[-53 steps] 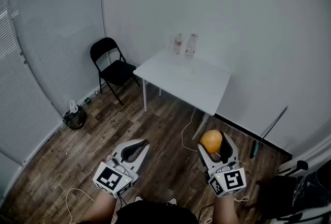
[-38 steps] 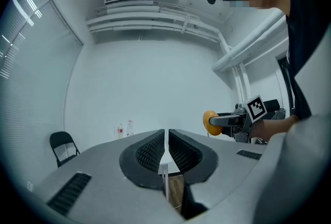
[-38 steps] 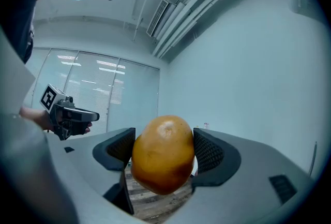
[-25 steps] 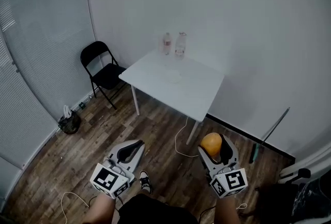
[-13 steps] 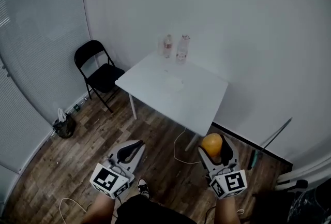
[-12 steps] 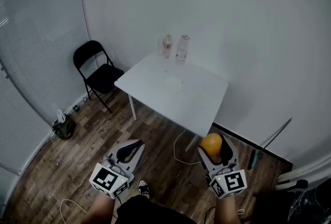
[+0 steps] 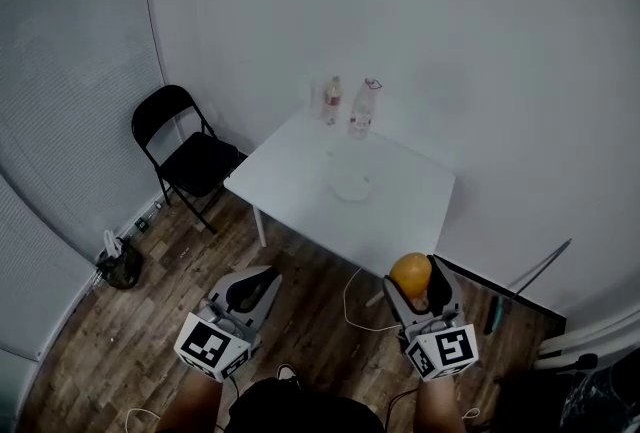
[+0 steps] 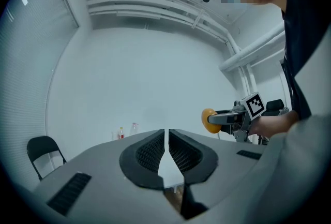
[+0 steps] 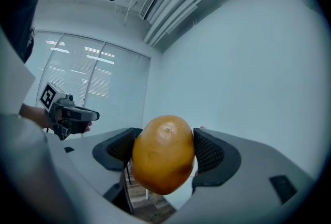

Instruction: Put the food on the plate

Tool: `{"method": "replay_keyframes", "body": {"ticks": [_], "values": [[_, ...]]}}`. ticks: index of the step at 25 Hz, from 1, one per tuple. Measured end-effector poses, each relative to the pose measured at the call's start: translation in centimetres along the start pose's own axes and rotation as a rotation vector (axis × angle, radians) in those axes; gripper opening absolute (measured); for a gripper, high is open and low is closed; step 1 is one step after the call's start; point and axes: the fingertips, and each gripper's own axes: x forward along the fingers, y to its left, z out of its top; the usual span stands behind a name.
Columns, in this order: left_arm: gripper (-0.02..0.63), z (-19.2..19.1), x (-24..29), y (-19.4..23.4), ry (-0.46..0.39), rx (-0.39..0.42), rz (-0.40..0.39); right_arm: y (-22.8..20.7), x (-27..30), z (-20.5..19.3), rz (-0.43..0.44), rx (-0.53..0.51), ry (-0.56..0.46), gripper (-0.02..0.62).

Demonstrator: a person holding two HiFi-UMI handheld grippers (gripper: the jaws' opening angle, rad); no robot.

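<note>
So, fruit's gripped, plate's a reach away

You've got the fruit (image 7: 409,274) pinched in the right gripper (image 9: 164,154), jaws squeezing it from both sides. It's held over the floor, near the table's (image 7: 290,176) front edge. Looks like a carry hold to me: high enough to clear that edge. The plate (image 7: 351,187) sits mid-table, well apart from the fruit. The two bottles (image 7: 365,109) are back at the far edge, out of your line. Your left gripper (image 7: 252,289) is empty, jaws pressed nearly together, parked low, probably because one gripper is enough here. I'd get right over the plate before loosening.
</note>
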Motion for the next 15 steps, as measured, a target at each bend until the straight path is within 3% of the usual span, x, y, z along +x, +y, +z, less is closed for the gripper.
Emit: {"method": "replay_keyframes", "body": {"ticks": [15], "values": [[0.043, -2.2, 6.8, 6.3, 0.039, -0.025, -0.081, -2.6, 9.7, -1.9, 0.001, 0.007, 0.047, 0.364]]}}
